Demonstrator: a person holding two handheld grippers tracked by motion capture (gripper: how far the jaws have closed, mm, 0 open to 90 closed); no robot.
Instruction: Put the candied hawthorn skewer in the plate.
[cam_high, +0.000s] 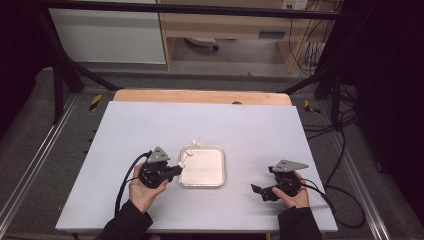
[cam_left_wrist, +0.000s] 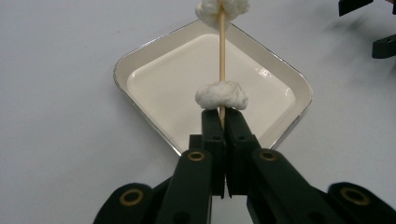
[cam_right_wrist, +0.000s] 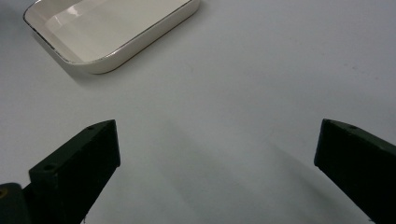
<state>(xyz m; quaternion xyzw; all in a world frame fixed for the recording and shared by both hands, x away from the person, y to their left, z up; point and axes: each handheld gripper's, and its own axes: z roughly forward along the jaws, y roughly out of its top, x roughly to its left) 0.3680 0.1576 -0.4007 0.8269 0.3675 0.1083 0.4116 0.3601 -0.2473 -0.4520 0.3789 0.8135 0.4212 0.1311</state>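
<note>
Over tray (cam_left_wrist: 140, 51) — left tool (cam_left_wrist: 223, 122) clamped on skewer (cam_left_wrist: 222, 46) | right tool (cam_right_wrist: 217, 158) — jaws apart

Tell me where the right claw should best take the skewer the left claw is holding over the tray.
Probably the bare wood between the two white lumps: thin, straight, free. The left claw is shut on the skewer's lower end, below the nearer lump. The right claw, open, could come from its own side, across the tray.
</note>
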